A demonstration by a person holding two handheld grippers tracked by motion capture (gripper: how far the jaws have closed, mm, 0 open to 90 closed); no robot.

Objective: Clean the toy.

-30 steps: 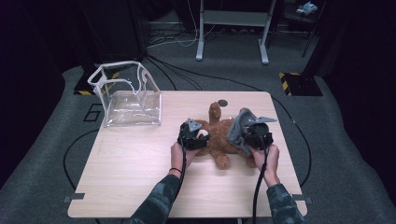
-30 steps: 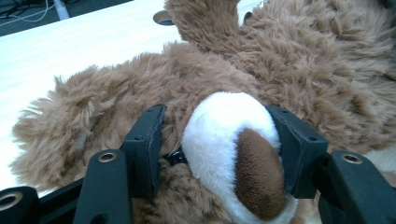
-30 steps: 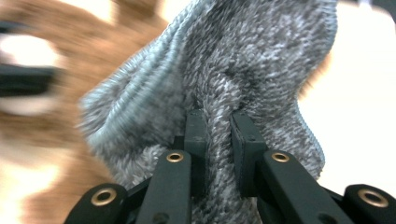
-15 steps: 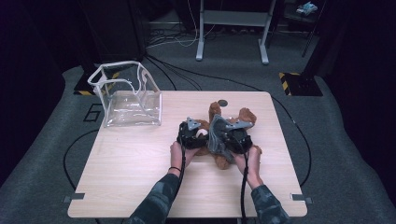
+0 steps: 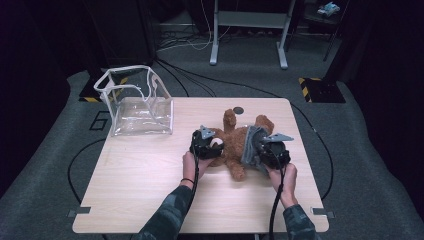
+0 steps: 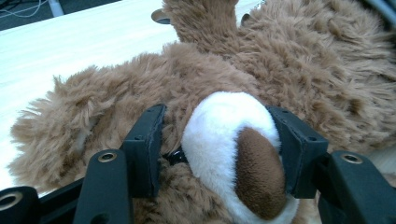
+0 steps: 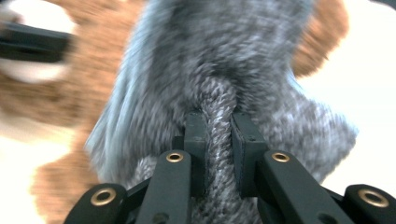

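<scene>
A brown teddy bear (image 5: 232, 147) lies on its back in the middle of the wooden table (image 5: 145, 195). My left gripper (image 5: 214, 144) is at the bear's head, and its pads press on both sides of the white muzzle (image 6: 224, 135). In the left gripper view the gripper (image 6: 217, 140) straddles that muzzle. My right gripper (image 5: 260, 150) is at the bear's right side, shut on a grey knitted garment (image 5: 251, 142). The right gripper view shows the gripper (image 7: 218, 140) pinching a rolled edge of the grey knit (image 7: 215, 60), which drapes over the bear's body.
A clear plastic bag (image 5: 135, 102) with white trim stands open at the table's back left corner. A small dark round disc (image 5: 238, 110) lies just behind the bear. Cables trail from both grippers toward the near edge.
My right gripper swung left over the bear with the grey garment, then came back to the right and a little lower. The left gripper stayed on the muzzle.
</scene>
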